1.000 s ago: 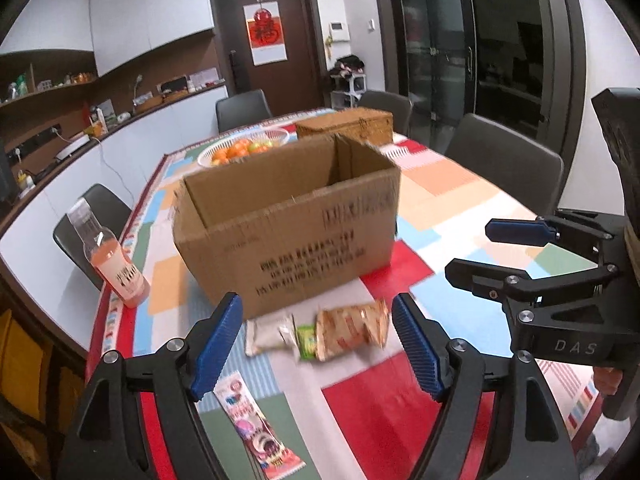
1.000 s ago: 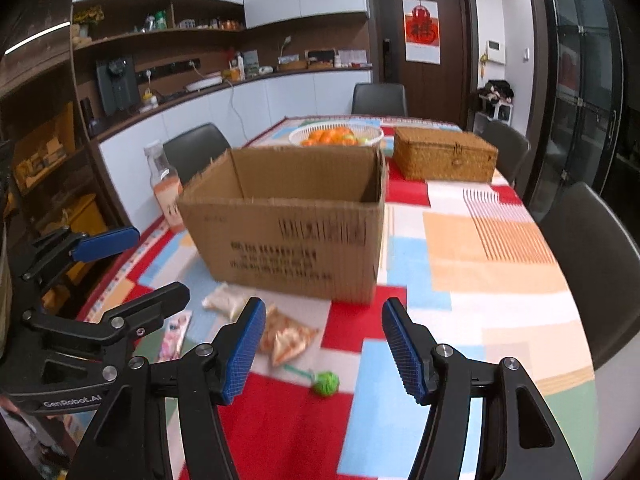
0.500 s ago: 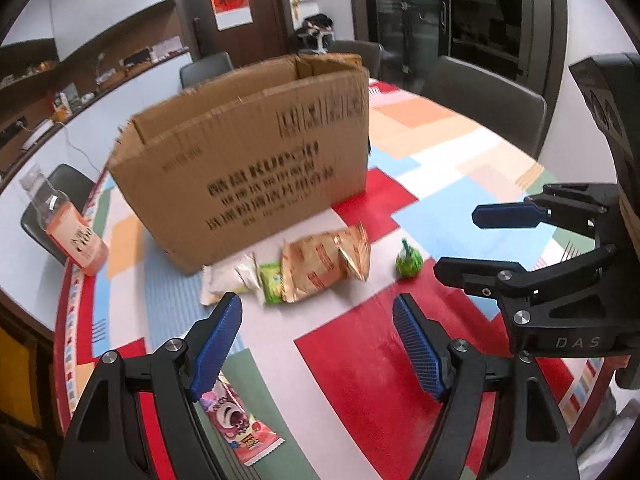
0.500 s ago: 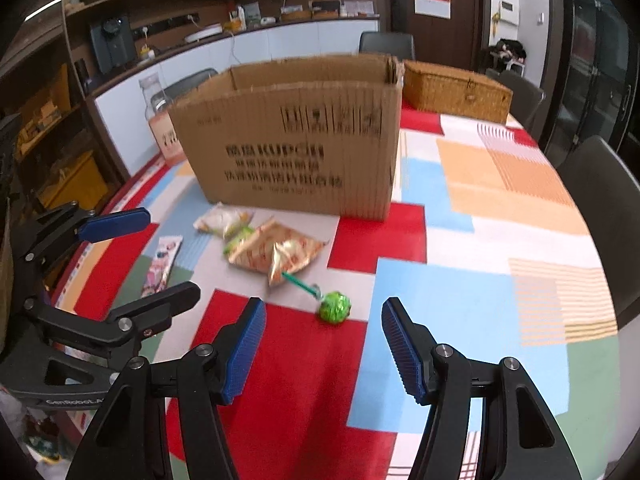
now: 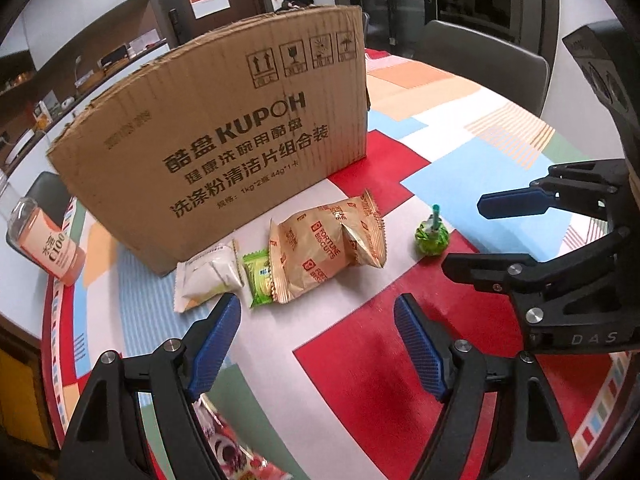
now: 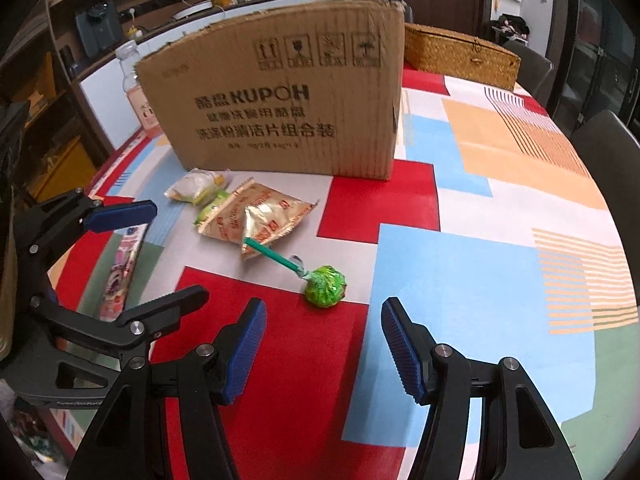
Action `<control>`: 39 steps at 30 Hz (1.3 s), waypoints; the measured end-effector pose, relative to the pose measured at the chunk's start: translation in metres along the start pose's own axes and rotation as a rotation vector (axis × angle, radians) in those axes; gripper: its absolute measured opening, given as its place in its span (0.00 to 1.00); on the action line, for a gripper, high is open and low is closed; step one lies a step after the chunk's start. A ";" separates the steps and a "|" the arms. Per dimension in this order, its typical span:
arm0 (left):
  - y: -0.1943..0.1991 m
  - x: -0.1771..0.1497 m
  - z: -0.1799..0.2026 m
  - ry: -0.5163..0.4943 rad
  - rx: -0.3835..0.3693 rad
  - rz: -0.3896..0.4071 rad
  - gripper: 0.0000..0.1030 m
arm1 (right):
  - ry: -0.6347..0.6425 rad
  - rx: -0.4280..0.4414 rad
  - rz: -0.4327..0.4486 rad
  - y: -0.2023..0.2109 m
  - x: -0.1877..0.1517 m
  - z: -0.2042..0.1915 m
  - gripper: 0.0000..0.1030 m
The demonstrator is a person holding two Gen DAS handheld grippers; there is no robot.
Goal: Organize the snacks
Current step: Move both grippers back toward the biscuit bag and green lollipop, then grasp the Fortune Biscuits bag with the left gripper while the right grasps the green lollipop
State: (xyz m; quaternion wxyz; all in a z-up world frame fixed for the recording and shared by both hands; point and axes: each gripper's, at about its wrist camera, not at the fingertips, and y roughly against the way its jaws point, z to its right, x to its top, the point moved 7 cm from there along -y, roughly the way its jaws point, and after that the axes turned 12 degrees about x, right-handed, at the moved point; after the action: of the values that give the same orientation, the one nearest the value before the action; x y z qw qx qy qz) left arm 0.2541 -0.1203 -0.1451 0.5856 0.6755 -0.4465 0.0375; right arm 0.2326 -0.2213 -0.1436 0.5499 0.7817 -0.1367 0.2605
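Right now both tongs stand spread and empty: the right gripper (image 6: pixel 323 356) hangs at lower centre just short of the green lollipop (image 6: pixel 325 291), the left gripper (image 5: pixel 318 346) just short of the white, green and gold packets (image 5: pixel 320 248). To pick cleanly, each should straddle one snack, the right closing on the lollipop's wrapped head, before lifting it over the cardboard box (image 5: pixel 224 152) wall beyond. Compared with a second ago, both have sunk toward the table (image 6: pixel 460 280), and the box's opening no longer shows.

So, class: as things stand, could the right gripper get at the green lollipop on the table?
Probably yes. The right gripper is open and empty, and the green lollipop lies just ahead of its fingertips on bare tablecloth, with nothing between.
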 end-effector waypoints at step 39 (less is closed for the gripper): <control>-0.038 0.031 0.014 0.063 -0.050 -0.017 0.37 | -0.110 0.095 0.018 -0.017 0.009 0.010 0.26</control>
State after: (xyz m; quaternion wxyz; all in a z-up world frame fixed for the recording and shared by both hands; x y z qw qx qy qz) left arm 0.2903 -0.1523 -0.1603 0.6163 0.6630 -0.4229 0.0423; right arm 0.2516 -0.2241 -0.1548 0.5015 0.8188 -0.1611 0.2281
